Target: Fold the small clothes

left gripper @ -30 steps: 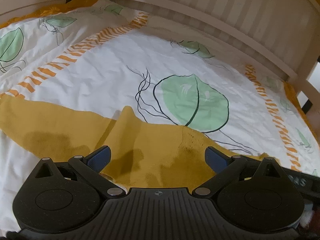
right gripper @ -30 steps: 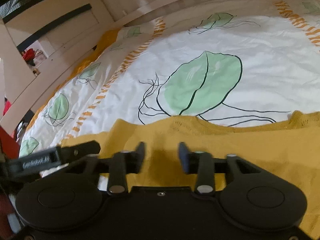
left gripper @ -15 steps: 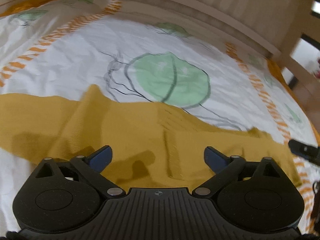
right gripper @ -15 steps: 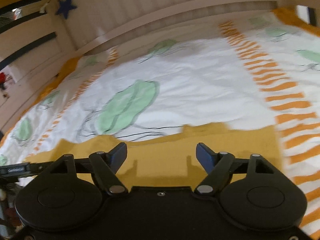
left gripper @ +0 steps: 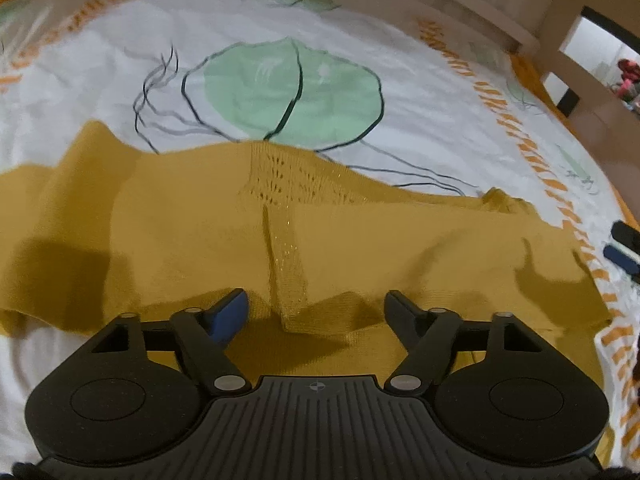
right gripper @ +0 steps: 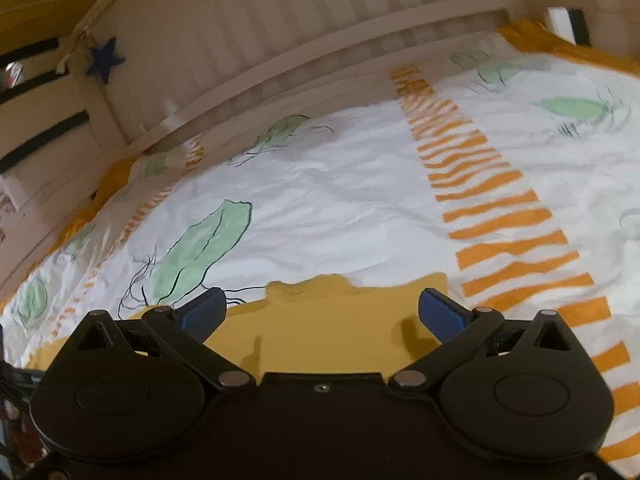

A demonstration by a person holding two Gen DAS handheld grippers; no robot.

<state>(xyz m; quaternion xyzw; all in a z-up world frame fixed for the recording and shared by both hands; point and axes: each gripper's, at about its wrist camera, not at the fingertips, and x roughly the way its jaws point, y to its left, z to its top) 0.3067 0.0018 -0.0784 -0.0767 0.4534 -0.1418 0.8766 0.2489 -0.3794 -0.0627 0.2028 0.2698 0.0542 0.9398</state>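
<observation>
A mustard knit garment [left gripper: 360,236] lies flat on a white leaf-print bedsheet [left gripper: 100,80] before a slatted wooden rail [right gripper: 320,20]; left gripper [left gripper: 316,308] and right gripper [right gripper: 320,308] both gape empty.

Mustard garment [left gripper: 192,216]: matt knitted cloth with an openwork eyelet panel near its upper edge. Bed sheet [left gripper: 100,68] beneath the garment: smooth, lightly creased printed cotton-like cloth. Bed frame [right gripper: 280,20] beyond the sheet: painted wood, satin finish. Left hand-held gripper [left gripper: 316,306]: matt black plastic, ribbed housing, bright metal pivot pins
</observation>
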